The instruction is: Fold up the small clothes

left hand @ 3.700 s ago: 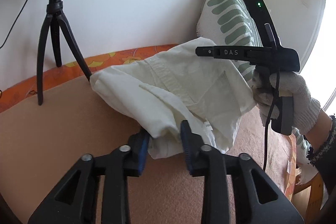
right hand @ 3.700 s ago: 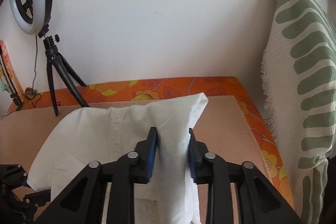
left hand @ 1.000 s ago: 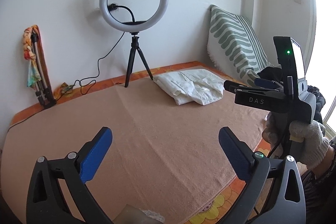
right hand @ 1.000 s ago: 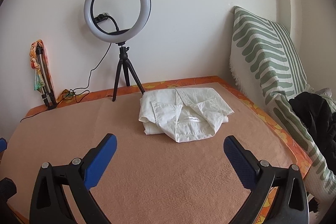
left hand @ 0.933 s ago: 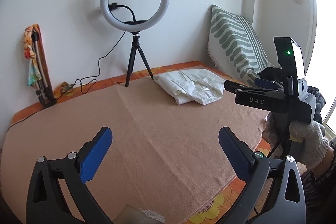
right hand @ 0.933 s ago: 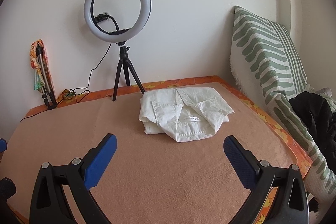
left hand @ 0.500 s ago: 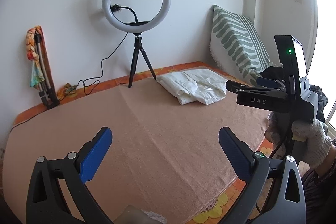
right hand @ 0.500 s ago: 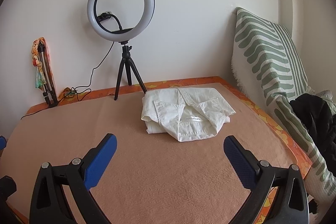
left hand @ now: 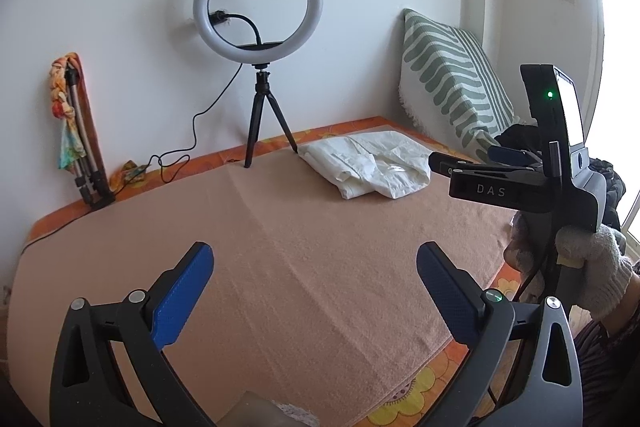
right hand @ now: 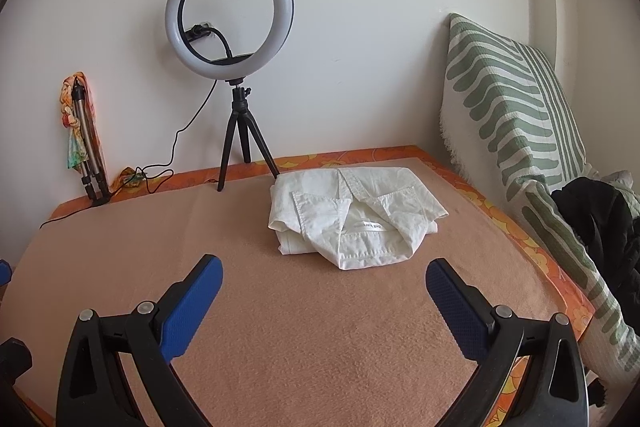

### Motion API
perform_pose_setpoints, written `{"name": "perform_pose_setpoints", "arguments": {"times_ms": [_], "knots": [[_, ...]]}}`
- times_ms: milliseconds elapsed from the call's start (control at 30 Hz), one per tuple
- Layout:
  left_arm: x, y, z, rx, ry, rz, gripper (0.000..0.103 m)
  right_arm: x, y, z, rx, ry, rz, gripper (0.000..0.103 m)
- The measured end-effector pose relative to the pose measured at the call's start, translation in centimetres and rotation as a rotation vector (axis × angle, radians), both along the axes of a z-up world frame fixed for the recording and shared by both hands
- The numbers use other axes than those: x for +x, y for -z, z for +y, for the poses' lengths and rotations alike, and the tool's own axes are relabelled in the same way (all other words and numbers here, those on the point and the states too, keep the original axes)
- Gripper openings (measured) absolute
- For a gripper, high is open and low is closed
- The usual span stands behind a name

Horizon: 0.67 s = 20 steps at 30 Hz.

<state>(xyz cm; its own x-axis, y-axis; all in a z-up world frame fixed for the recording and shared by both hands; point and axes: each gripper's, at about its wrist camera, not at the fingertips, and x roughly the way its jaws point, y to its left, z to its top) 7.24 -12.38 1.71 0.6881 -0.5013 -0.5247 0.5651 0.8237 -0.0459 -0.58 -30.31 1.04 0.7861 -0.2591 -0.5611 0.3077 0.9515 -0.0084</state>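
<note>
A folded white shirt point(right hand: 352, 215) lies on the tan blanket point(right hand: 280, 327) at the far right of the bed, near the tripod; it also shows in the left wrist view point(left hand: 366, 167). My left gripper point(left hand: 314, 267) is open and empty, held well back from the shirt over the near part of the blanket. My right gripper point(right hand: 324, 283) is open and empty, a short way in front of the shirt. The right gripper also shows in the left wrist view point(left hand: 472, 163), held by a gloved hand point(left hand: 592, 267) at the right.
A ring light on a black tripod point(right hand: 236, 131) stands by the wall behind the shirt, its cable trailing left. A folded tripod with a colourful cloth point(right hand: 82, 143) leans at the left wall. A green-striped pillow point(right hand: 516, 115) and a dark garment point(right hand: 600, 227) are at the right.
Earlier both grippers were shut on the white shirt, carrying it. They have let go, opened wide and pulled back; the shirt now lies folded on the blanket. In the last second both views shifted only slightly.
</note>
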Motion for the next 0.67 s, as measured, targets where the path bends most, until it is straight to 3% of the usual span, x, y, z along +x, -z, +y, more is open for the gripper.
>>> {"name": "perform_pose_setpoints", "arguments": {"times_ms": [667], "knots": [[-0.55,0.01,0.55,0.012,0.001,-0.044,0.102,-0.03,0.17,0.87,0.0,-0.013,0.001,0.103]]}}
